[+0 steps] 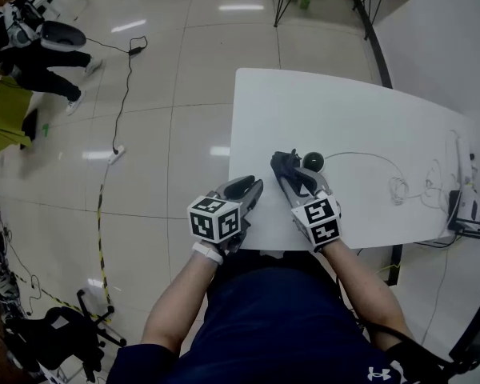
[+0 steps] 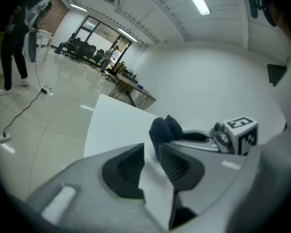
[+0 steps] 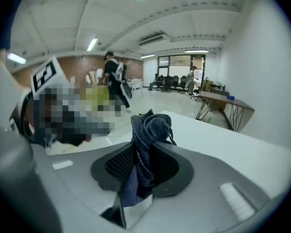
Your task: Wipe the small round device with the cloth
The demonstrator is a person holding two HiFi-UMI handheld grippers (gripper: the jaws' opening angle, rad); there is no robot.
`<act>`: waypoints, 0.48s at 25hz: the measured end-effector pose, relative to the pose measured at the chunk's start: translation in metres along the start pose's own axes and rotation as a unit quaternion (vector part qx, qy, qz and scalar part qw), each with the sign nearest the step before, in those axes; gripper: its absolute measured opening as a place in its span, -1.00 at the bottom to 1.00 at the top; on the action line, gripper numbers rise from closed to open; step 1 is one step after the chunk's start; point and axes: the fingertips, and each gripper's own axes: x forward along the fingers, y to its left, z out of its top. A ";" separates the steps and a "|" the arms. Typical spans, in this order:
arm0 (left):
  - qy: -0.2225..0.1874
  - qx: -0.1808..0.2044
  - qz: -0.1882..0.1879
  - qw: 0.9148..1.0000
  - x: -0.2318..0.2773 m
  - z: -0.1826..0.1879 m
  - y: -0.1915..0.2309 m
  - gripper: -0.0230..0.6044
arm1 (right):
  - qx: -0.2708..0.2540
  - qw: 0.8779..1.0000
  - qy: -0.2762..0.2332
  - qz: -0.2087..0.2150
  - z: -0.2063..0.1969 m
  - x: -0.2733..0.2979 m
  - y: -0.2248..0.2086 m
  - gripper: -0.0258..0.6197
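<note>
My right claw (image 3: 141,152) pinches the cloth (image 3: 150,127) just beside the small round device (image 1: 313,162) on the table (image 1: 344,110) (left claw (image 2: 151,154) slightly spread, empty), so I judge the wiping is still ahead.

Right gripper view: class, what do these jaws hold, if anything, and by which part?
The dark blue cloth, pinched by the right gripper at its bunched middle; a crumpled end sticks out in front.

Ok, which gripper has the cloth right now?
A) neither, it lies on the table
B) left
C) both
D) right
D: in the right gripper view the dark cloth is pinched between the jaws of the right gripper; the jaws of the left gripper stand apart with nothing between them.
</note>
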 end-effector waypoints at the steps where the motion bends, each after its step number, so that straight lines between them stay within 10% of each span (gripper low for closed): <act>1: -0.002 0.000 -0.008 1.000 0.000 0.002 -0.003 -0.60 | 0.052 0.998 -0.019 0.017 0.004 -0.009 -0.006 -0.61; 6: -0.033 -0.015 -0.096 0.995 0.009 0.024 -0.043 -0.37 | 0.239 0.954 -0.113 0.139 0.037 -0.056 -0.021 -0.61; 12: -0.052 -0.027 -0.265 0.963 0.013 0.052 -0.119 -0.10 | 0.352 0.880 -0.172 0.267 0.054 -0.091 -0.017 -0.57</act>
